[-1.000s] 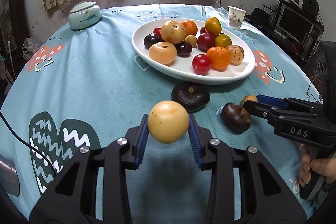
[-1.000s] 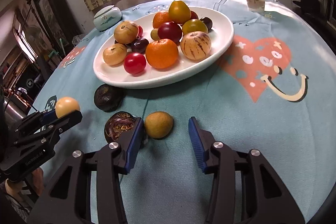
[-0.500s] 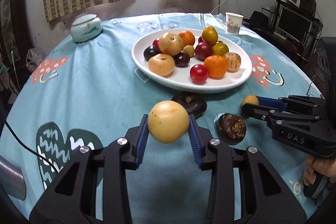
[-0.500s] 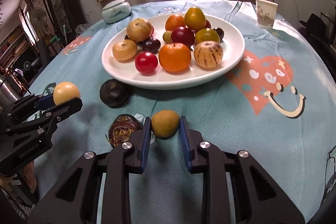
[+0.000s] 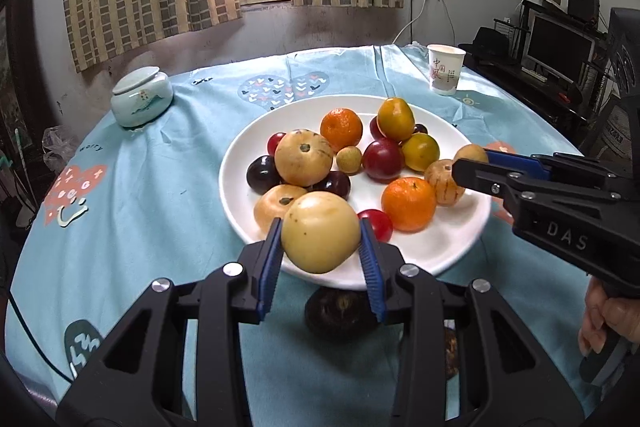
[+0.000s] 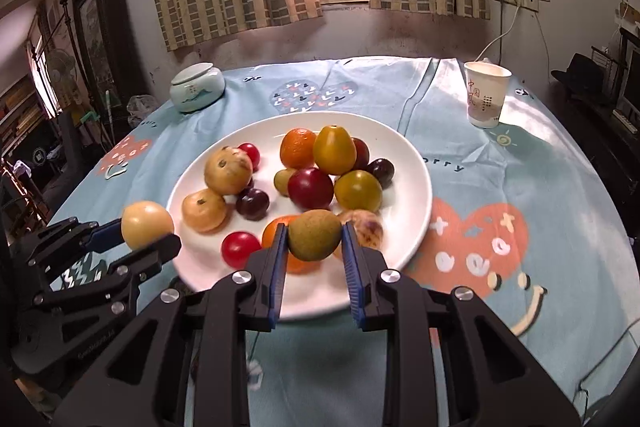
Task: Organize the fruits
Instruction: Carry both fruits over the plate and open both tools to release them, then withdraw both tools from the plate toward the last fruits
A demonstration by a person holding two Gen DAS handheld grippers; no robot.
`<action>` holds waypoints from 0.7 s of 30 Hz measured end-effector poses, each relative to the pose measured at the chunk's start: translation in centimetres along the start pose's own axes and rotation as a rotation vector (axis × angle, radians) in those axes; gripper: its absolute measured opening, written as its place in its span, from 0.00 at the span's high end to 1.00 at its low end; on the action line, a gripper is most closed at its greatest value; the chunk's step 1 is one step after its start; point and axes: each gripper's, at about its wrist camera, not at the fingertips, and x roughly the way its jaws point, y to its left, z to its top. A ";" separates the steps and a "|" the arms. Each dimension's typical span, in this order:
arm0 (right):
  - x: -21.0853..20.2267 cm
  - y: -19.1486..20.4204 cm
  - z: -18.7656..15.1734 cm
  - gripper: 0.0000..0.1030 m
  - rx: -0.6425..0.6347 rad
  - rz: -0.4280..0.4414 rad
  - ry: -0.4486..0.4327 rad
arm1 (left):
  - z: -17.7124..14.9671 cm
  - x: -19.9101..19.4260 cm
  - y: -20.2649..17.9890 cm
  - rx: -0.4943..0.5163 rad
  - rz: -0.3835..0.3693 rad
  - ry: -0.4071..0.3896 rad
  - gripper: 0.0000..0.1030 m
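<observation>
Left gripper (image 5: 320, 253) clamped on round pale-yellow fruit (image 5: 320, 231), right gripper (image 6: 314, 241) pinching small olive-brown fruit (image 6: 315, 235), both raised over near rim of crowded white oval plate (image 6: 416, 187). Risk: released fruit rolling off rim, or knocking piled fruit onto the table.

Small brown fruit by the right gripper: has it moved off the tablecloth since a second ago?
Yes. The small brown fruit was on the cloth short of the white plate; now the right gripper holds it, lifted, over the plate's near rim.
</observation>
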 end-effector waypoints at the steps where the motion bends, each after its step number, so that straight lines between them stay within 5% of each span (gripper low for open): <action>1: 0.4 0.0 0.1 0.74 -0.003 0.000 0.001 | 0.1 0.4 0.0 -0.002 -0.002 0.007 0.63; 9: 2.7 -0.3 0.4 0.73 -0.036 -0.013 0.024 | 0.9 3.1 -0.1 0.003 -0.005 0.031 0.63; 11: 2.8 -0.5 0.2 0.55 -0.037 -0.011 0.020 | 0.9 3.4 -0.2 0.008 -0.010 0.033 0.58; 12: 2.5 -0.4 0.1 0.37 -0.040 -0.039 0.008 | 0.9 3.4 -0.2 0.010 0.007 0.027 0.52; 21: 0.3 0.1 -0.5 0.35 -0.053 -0.022 -0.026 | 0.9 1.7 -0.2 0.027 0.018 -0.020 0.40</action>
